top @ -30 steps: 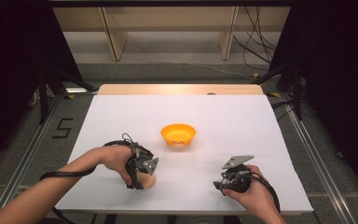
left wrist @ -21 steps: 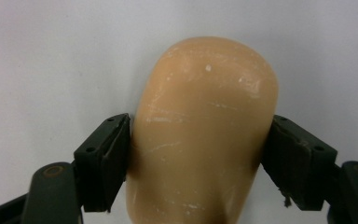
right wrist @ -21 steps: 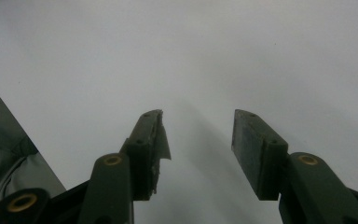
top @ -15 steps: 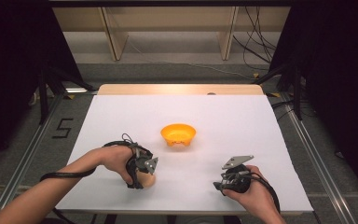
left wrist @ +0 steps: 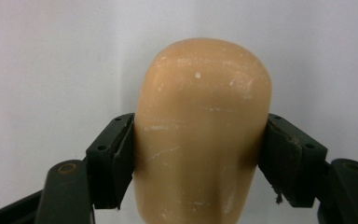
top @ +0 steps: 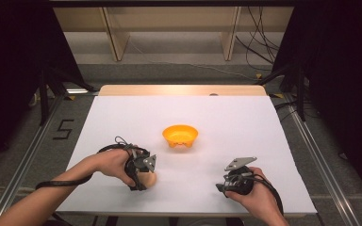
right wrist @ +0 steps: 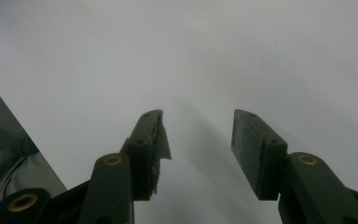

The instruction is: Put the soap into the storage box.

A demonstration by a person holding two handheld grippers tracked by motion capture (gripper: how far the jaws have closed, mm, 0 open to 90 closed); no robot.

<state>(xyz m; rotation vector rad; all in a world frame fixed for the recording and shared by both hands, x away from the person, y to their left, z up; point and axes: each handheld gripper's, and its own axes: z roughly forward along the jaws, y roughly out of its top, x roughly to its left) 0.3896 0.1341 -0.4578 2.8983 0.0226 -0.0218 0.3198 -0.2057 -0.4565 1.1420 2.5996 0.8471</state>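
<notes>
Here, left tool (left wrist: 198, 154) pinching tan, perhaps wooden, block (left wrist: 200, 130), floor mark "5" (top: 64, 129)

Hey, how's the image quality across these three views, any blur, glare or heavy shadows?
High view: even light on the white table, dark surroundings, slightly soft, no glare. Left gripper view: the tan rounded object is sharp, its scuffs visible, with dark shadow where the jaws press it. Right gripper view: the right gripper is in focus, casts faint soft shadows on the sheet, and the frame dims toward the corners.
</notes>
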